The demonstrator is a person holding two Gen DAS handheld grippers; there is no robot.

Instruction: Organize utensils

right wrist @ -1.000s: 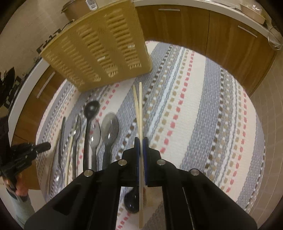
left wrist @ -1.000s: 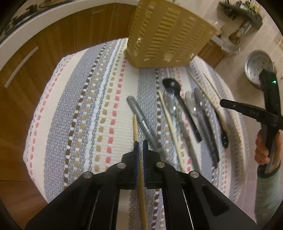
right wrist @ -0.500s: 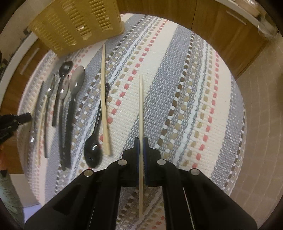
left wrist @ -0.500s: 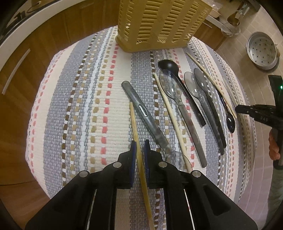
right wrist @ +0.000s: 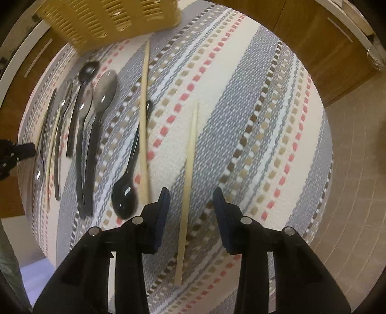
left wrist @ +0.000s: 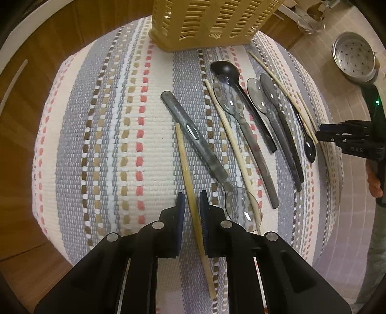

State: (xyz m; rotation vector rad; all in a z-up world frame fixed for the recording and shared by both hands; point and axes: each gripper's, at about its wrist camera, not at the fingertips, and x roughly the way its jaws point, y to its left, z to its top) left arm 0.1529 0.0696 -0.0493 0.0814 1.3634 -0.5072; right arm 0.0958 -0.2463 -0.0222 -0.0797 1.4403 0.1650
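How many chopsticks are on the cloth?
4 wooden chopsticks: one inside the open left gripper, one among the clear spoons, one beside the black plastic spoon, one inside the open right gripper. Some may be hidden.

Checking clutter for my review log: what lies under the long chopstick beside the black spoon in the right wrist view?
The chopstick crosses over the black spoon handle; both lie on the striped cloth. The handle's crossed part is hidden.

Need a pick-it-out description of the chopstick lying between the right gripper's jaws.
Start at the yellow slotted basket at the far edge of the striped cloth. Come toward the right gripper, whose jaws stand open. The chopstick lies alone on the cloth between them, right of the black spoon and of another chopstick beside that spoon.
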